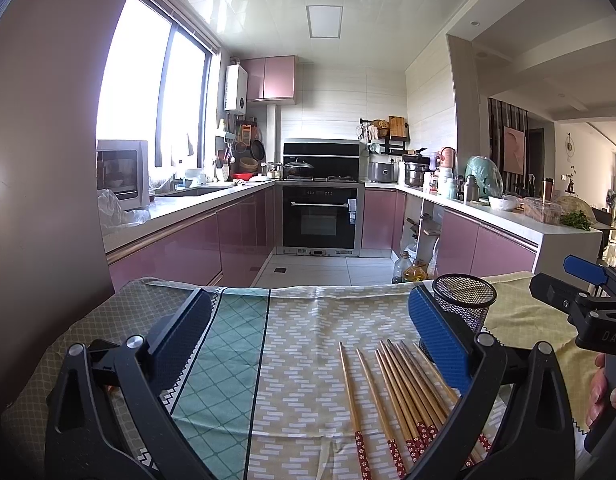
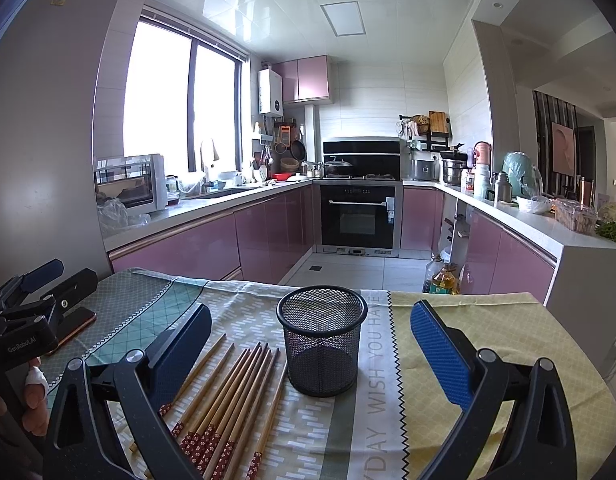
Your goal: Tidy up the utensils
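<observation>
Several wooden chopsticks [image 2: 228, 400] lie loose mid-tablecloth [image 2: 487, 340], just beside the upright mesh holder [image 2: 321, 340]. Light, stiff and prone to roll, they probably pinch best mid-shaft. Left gripper [image 1: 308, 344] and right gripper [image 2: 311, 352] both gape, empty.

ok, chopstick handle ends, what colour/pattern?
Dark red with small white flower-like dots; the chopsticks are otherwise plain wood. Best seen in the right wrist view.

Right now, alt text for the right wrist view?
An open right gripper frames an empty black mesh cup on a patterned tablecloth, with wooden chopsticks lying flat beside it. The left gripper hovers at the edge; a kitchen lies beyond.
</observation>
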`<state>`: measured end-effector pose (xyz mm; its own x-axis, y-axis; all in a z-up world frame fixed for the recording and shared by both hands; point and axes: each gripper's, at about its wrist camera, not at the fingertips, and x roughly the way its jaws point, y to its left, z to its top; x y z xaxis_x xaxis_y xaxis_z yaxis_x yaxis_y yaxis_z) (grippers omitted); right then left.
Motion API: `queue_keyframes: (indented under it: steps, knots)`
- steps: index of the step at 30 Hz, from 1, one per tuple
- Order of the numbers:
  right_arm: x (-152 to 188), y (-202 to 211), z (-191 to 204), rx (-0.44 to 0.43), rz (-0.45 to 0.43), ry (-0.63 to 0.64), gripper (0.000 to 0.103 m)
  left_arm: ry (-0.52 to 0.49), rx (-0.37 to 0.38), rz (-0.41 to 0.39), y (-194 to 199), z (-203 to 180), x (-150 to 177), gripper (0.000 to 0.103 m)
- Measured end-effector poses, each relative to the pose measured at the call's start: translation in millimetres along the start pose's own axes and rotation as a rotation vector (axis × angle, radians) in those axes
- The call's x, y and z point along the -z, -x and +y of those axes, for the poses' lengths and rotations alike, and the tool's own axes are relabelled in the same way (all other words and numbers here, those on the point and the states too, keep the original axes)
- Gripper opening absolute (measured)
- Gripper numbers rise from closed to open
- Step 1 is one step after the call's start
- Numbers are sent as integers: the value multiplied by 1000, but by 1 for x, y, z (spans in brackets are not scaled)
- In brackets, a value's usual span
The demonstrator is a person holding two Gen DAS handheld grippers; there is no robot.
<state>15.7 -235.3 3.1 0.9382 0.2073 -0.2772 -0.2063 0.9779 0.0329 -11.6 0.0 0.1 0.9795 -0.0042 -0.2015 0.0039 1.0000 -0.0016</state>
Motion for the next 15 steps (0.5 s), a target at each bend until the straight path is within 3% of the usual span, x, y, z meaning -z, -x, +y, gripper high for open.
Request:
queue_keyframes:
  steps: [15]
  knots:
    - [2,0,-1,3,3,-3,97,0,2,2,0,0,0,97]
